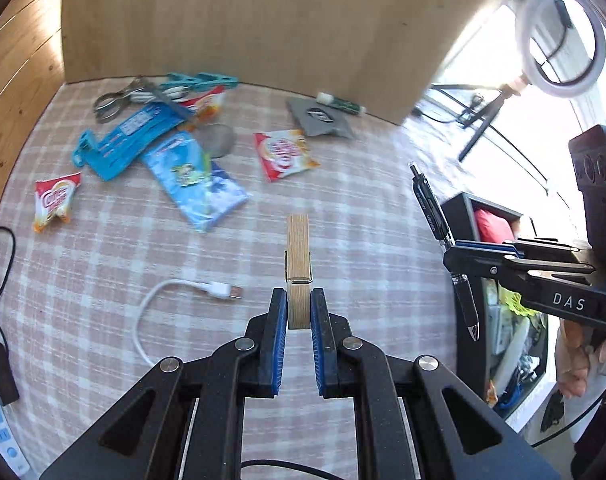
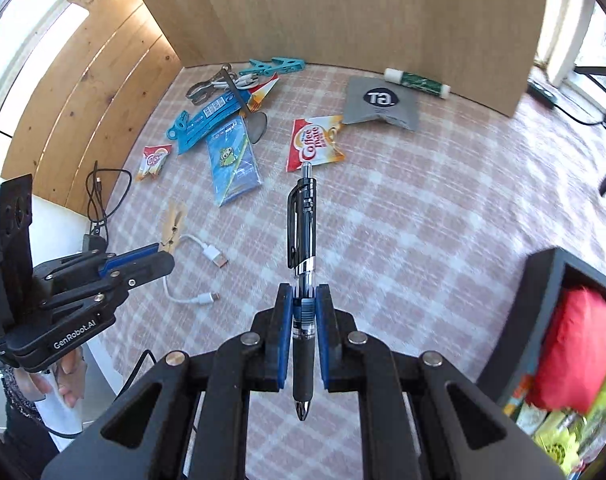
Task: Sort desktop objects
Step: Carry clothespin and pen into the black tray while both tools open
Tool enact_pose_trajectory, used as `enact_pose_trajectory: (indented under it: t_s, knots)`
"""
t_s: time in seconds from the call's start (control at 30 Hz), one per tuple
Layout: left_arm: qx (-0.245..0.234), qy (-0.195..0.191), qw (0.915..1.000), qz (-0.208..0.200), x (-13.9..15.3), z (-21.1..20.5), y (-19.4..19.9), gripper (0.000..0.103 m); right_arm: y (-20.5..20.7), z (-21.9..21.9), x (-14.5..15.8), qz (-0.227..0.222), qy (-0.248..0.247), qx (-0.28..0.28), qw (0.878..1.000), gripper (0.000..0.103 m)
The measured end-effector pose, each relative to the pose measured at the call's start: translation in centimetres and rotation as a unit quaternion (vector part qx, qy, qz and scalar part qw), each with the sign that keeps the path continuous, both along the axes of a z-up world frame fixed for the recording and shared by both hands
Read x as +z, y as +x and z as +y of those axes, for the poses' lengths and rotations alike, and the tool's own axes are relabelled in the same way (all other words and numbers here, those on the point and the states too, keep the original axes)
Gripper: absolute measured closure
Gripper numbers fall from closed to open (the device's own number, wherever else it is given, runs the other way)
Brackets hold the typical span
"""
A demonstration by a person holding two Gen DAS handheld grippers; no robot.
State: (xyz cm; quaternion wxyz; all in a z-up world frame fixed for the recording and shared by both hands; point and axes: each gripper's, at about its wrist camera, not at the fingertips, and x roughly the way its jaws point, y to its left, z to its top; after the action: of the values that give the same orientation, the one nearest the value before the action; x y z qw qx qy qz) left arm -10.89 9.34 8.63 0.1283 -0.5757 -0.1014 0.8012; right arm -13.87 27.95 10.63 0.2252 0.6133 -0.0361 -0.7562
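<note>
The left gripper [image 1: 299, 304] is clamped on a wooden clothespin [image 1: 297, 256] pointing toward 12 o'clock above the checked tablecloth [image 1: 363, 208]. The right gripper [image 2: 304, 300] is clamped on a black pen [image 2: 301, 240]; a black bin [image 2: 543, 300] sits at 3 o'clock.

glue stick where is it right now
In the right wrist view the glue stick lies at the table's far edge against the wooden board, just behind the grey packet.
</note>
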Motion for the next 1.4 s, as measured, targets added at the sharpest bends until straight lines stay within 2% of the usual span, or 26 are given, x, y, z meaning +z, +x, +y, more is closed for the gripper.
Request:
enact_pose_trajectory:
  t_s: [0.1,0.2,0.43,0.7,0.93,0.97,1.0,1.03,1.07,1.13,1.27,1.4]
  knots:
    - [-0.053,0.013,0.9985,0.007,1.7,4.7,1.5,0.092,2.7,4.3,2.2,0.014,-0.002,-0.036,0.999,0.091]
    - [-0.112,0.024,0.9934,0.011,2.8,9.7,3.1,0.092,5.5,9.4,3.4,0.023,0.004,-0.079,0.997,0.091]
    - [-0.231,0.044,0.9720,-0.010,2.7,20.0,7.5,0.092,12.5,20.4,3.8,0.019,0.035,-0.184,0.982,0.091]
    - [-0.301,0.041,0.9527,-0.016,2.8,27.8,11.3,0.092,20.1,29.4,2.5,0.006,0.052,-0.273,0.960,0.091]
    - [-0.326,0.033,0.9449,-0.005,3.2,32.2,12.6,0.092,21.8,32.6,0.7,-0.005,0.061,-0.302,0.951,0.091]
    - [-0.327,0.029,0.9447,-0.004,3.2,32.6,12.6,0.092,21.8,32.7,0.6,-0.004,0.062,-0.299,0.952,0.091]
    - [-0.320,0.023,0.9471,-0.002,3.2,32.8,12.5,0.086,21.9,32.7,0.6,-0.004,0.063,-0.297,0.953,0.091]
    - [-0.314,0.020,0.9491,0.001,3.1,32.8,12.3,0.074,21.9,32.7,0.6,-0.006,0.065,-0.296,0.953,0.089]
    - [-0.312,0.022,0.9497,0.005,3.3,32.8,12.3,0.070,21.9,32.7,0.7,-0.005,0.067,-0.297,0.953,0.084]
    - [-0.305,0.020,0.9520,0.009,3.4,32.3,12.1,0.069,22.2,32.5,1.1,0.004,0.070,-0.294,0.953,0.079]
    - [-0.286,0.018,0.9579,0.006,2.9,30.5,11.2,0.069,21.9,31.6,1.7,0.014,0.069,-0.283,0.956,0.078]
    - [-0.253,0.008,0.9673,0.006,2.4,26.9,9.9,0.069,20.9,29.3,2.3,0.023,0.068,-0.260,0.963,0.078]
